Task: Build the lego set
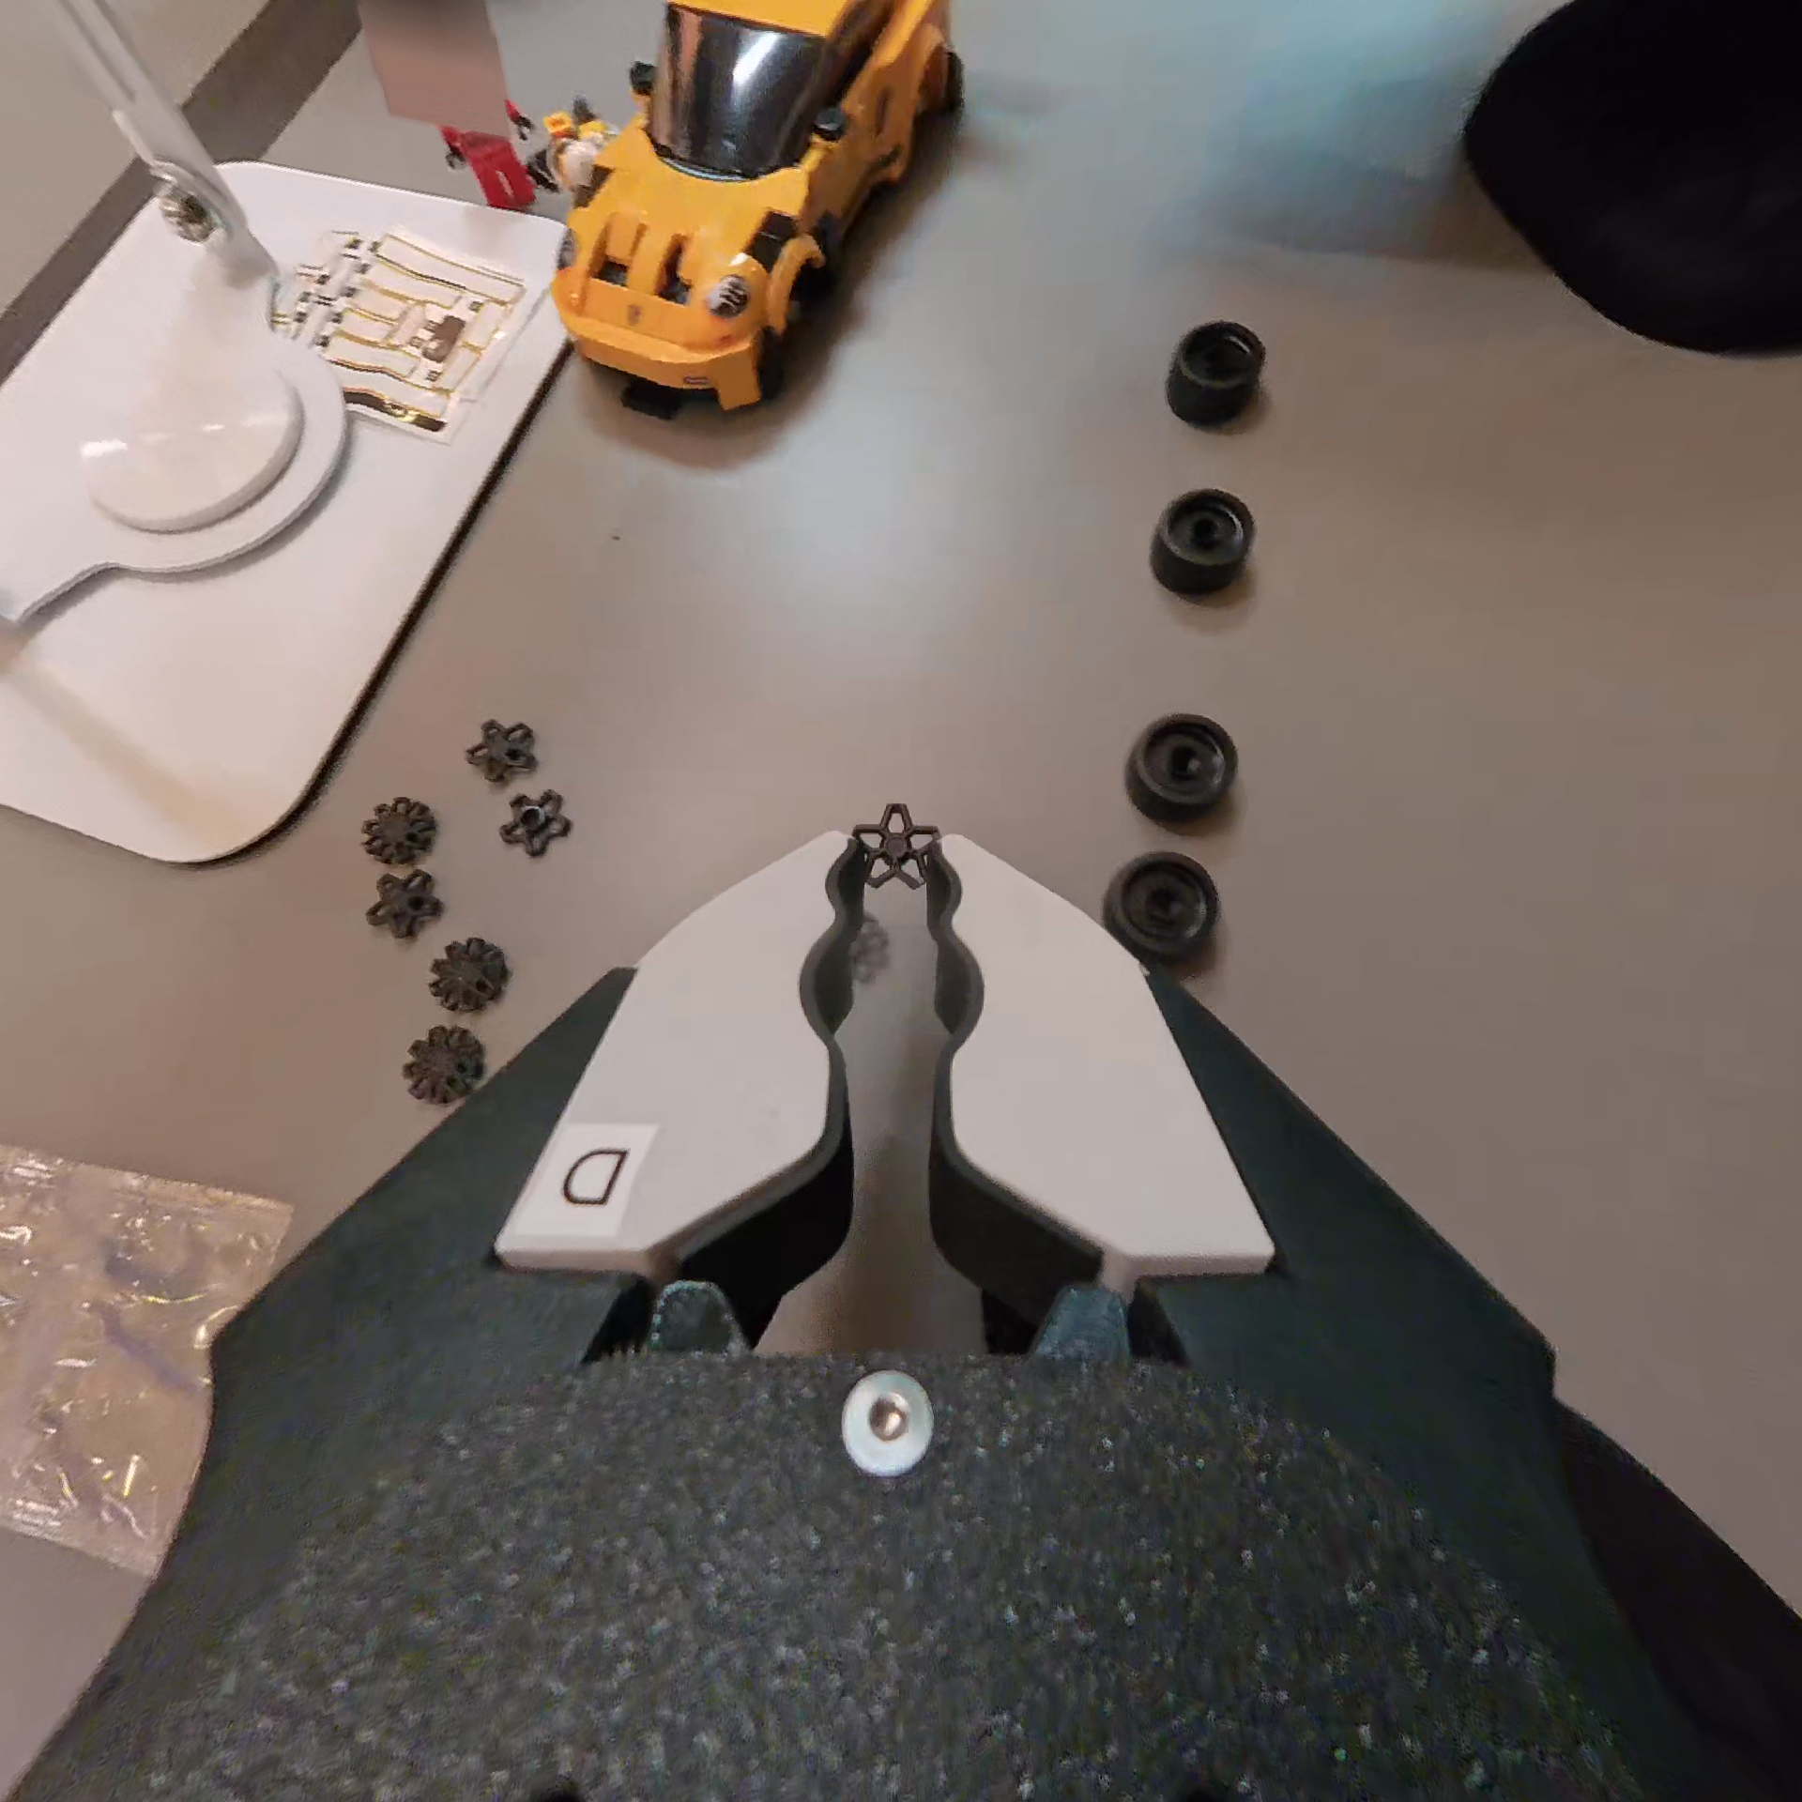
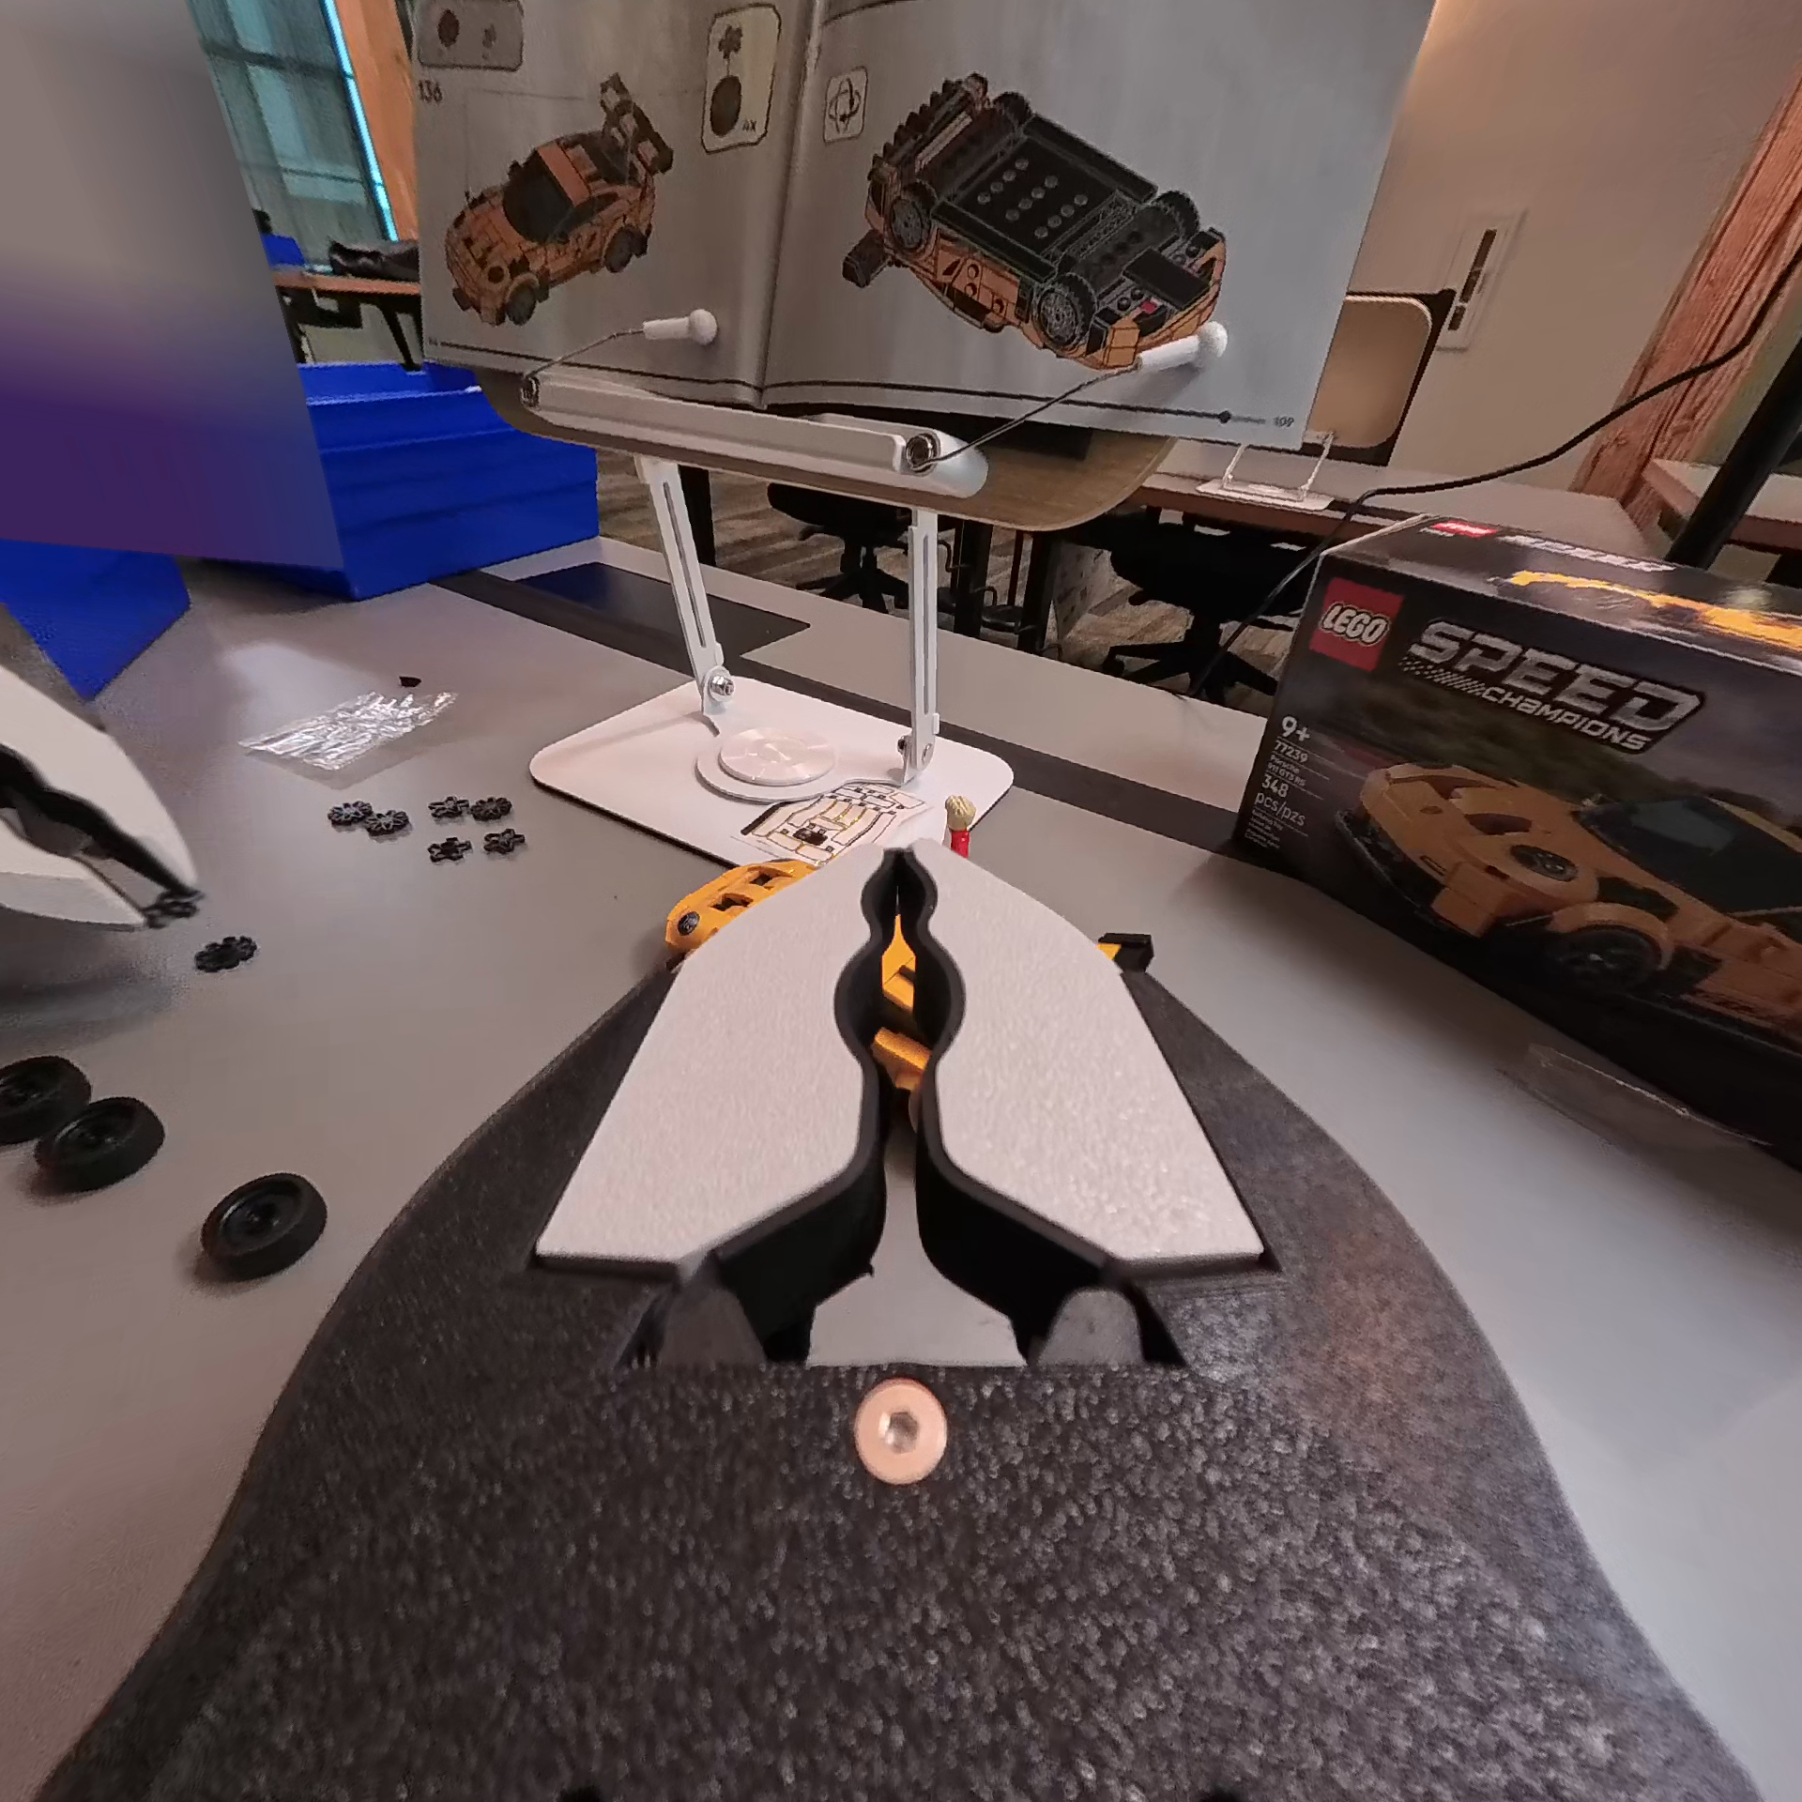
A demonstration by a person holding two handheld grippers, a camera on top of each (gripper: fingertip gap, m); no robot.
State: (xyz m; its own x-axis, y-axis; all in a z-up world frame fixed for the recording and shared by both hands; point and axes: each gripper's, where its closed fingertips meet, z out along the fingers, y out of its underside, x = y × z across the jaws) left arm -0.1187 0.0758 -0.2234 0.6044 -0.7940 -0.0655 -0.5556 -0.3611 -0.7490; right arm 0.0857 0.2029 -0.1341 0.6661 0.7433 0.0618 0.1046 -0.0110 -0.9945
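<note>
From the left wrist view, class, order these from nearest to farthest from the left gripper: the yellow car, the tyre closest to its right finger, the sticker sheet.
1. Tyre, just right of the left gripper tips.
2. Sticker sheet, far ahead on the left, on the white stand base.
3. Yellow car, far ahead, slightly left. The last two are nearly level.

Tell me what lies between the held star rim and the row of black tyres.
Bare table only, seen in the left wrist view, between the star rim and the tyres.
</note>
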